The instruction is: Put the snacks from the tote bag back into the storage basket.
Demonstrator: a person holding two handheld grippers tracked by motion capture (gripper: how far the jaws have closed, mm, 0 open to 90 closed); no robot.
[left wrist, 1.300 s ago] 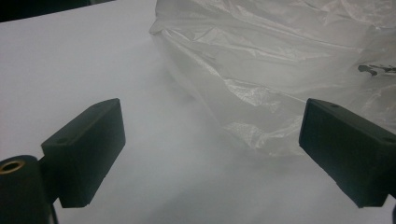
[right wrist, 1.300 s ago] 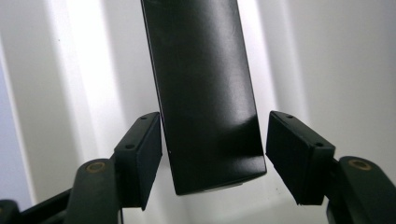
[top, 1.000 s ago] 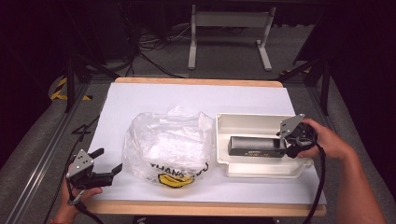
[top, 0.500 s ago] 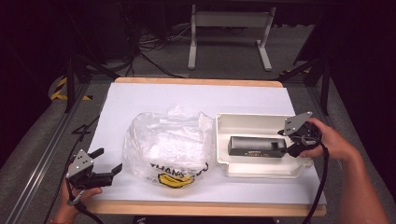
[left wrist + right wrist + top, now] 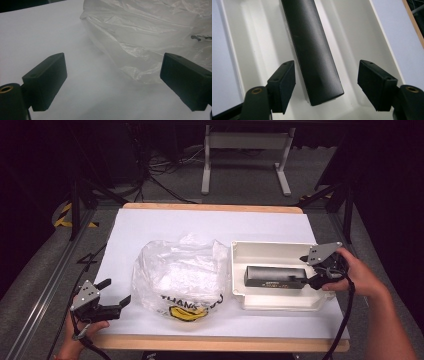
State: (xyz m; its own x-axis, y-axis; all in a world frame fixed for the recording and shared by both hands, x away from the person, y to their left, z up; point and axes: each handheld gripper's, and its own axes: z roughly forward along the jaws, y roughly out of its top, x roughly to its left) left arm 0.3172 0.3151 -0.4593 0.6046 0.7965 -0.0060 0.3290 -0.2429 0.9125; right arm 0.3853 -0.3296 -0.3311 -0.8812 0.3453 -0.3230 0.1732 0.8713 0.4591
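Observation:
A long black box (image 5: pixel 274 276) (image 5: pixel 312 50) lies inside a white tray (image 5: pixel 265 251) (image 5: pixel 359 30) at the table's right. My right gripper (image 5: pixel 308 271) (image 5: pixel 327 85) is open, its jaws standing on either side of the box's near end without touching it. A crumpled clear plastic bag (image 5: pixel 180 275) (image 5: pixel 150 40) with yellow and black print lies in the middle of the white table (image 5: pixel 150 227). My left gripper (image 5: pixel 114 292) (image 5: pixel 112 82) is open at the front left, just left of the bag, with nothing between its jaws.
The table's wooden front edge (image 5: pixel 220 342) runs close below both hands. Dark floor, cables and a grey stand (image 5: pixel 245 155) lie beyond the far edge. Bare white surface (image 5: pixel 37 37) spreads left of the bag.
My right gripper has drawn slightly right along the box toward its end. The left gripper has barely moved.

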